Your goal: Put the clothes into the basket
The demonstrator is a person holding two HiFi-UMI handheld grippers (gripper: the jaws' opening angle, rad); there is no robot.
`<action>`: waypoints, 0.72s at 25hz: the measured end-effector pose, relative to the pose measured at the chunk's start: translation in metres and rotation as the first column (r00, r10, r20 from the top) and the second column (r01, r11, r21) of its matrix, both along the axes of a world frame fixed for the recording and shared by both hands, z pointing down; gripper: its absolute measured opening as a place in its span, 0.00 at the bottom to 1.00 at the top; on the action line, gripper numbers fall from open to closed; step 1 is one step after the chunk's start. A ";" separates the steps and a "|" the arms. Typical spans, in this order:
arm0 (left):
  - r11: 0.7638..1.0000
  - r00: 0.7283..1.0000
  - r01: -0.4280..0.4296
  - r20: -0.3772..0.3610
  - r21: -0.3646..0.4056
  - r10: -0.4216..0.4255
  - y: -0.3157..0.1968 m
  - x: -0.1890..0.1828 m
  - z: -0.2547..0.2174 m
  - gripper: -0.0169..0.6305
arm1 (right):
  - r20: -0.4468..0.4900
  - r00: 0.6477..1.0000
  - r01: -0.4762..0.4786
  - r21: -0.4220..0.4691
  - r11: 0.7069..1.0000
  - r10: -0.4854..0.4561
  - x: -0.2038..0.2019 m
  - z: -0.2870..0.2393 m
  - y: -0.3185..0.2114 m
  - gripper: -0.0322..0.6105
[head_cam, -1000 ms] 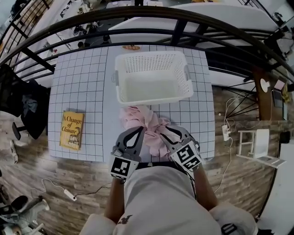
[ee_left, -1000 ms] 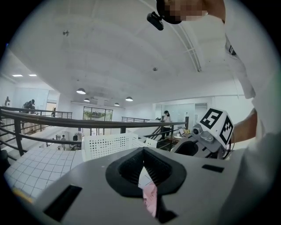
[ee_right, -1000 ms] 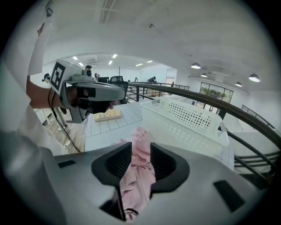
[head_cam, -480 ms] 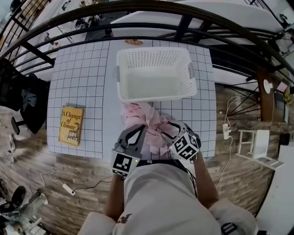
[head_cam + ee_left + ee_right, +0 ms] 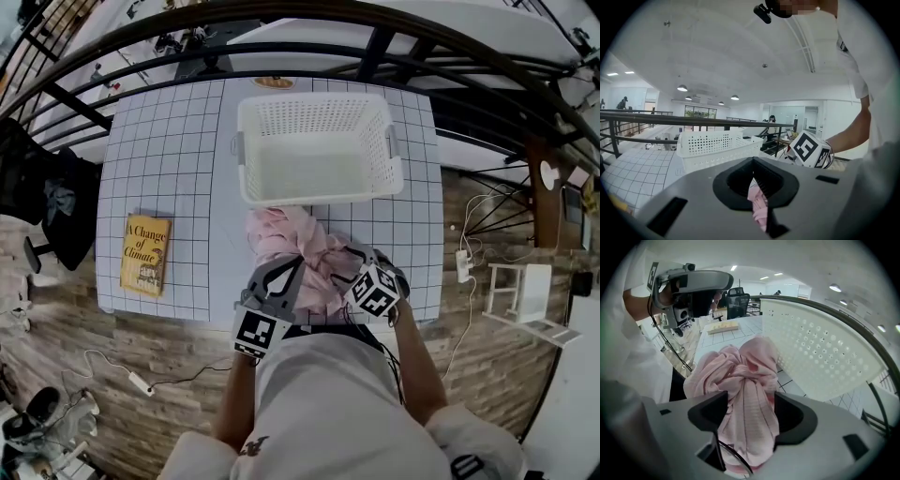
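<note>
Pink crumpled garment [image 5: 298, 246] lies on the gridded table [image 5: 159, 150] just in front of the white laundry basket [image 5: 319, 193], the left gripper [image 5: 296, 265] clenched on a fold while the right gripper [image 5: 345, 262], its jaws just spread wide, straddles the cloth unpinched.

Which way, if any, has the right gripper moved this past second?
Yes. The right gripper has tipped down into the pink clothes, its marker cube farther from the table's near edge; its jaws have just been opening around cloth.
</note>
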State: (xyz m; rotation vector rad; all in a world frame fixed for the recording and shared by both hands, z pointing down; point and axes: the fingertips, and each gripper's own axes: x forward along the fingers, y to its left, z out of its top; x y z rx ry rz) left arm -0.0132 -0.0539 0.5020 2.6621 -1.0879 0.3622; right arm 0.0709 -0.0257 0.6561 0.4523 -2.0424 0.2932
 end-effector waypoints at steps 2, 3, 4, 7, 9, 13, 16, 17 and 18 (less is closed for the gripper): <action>1.000 1.000 -0.005 0.001 -0.003 0.005 0.001 0.001 0.001 0.03 | 0.001 1.000 0.006 -0.019 1.000 -0.006 -0.001 0.007 0.001 0.54; 1.000 1.000 -0.008 0.003 -0.004 0.008 0.002 0.002 0.002 0.03 | 0.001 1.000 0.009 -0.028 1.000 -0.009 -0.002 0.011 0.002 0.56; 1.000 1.000 -0.010 0.004 -0.006 0.010 0.002 0.003 0.003 0.03 | 0.001 1.000 0.012 -0.037 0.999 -0.012 -0.002 0.014 0.002 0.56; 1.000 1.000 -0.016 0.009 -0.013 0.016 0.002 0.004 0.005 0.03 | 0.008 1.000 0.018 -0.067 0.998 -0.018 -0.004 0.023 0.002 0.57; 1.000 1.000 -0.019 0.013 -0.016 0.020 0.003 0.005 0.007 0.03 | 0.019 1.000 0.018 -0.084 0.996 -0.017 -0.005 0.028 0.003 0.57; 1.000 1.000 -0.021 0.016 -0.018 0.021 0.004 0.006 0.007 0.03 | 0.041 0.999 0.013 -0.114 0.993 -0.008 -0.008 0.034 0.008 0.55; 1.000 1.000 -0.020 0.015 -0.017 0.020 0.004 0.006 0.007 0.03 | 0.046 0.999 0.009 -0.116 0.993 -0.003 -0.008 0.035 0.011 0.45; 1.000 1.000 -0.018 0.014 -0.017 0.019 0.004 0.006 0.006 0.03 | 0.043 0.999 0.006 -0.111 0.994 -0.001 -0.008 0.035 0.012 0.41; 1.000 1.000 -0.017 0.013 -0.017 0.017 0.004 0.006 0.007 0.03 | 0.038 0.999 0.003 -0.105 0.994 0.001 -0.008 0.035 0.012 0.37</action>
